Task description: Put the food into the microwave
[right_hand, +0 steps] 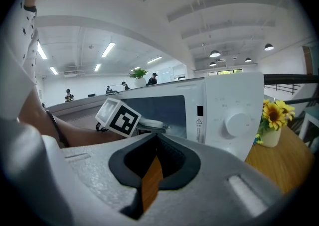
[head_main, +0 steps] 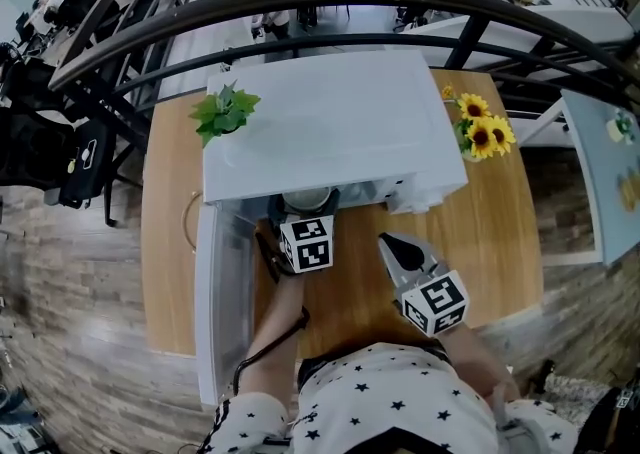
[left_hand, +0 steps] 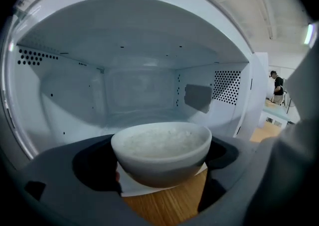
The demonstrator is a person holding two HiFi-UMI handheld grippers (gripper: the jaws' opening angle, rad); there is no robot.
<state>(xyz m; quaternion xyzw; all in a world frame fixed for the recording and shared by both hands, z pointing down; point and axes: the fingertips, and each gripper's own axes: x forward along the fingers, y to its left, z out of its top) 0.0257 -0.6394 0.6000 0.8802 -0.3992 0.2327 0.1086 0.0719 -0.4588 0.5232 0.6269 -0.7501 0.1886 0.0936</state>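
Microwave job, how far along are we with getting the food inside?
Done: the microwave has its door open, and the cavity looks empty. In hand: the left gripper holds the bowl of rice right at the opening, not yet inside. The right gripper is shut on nothing, off to the side. Left: set the bowl on the cavity floor, release it, then probably close the door.
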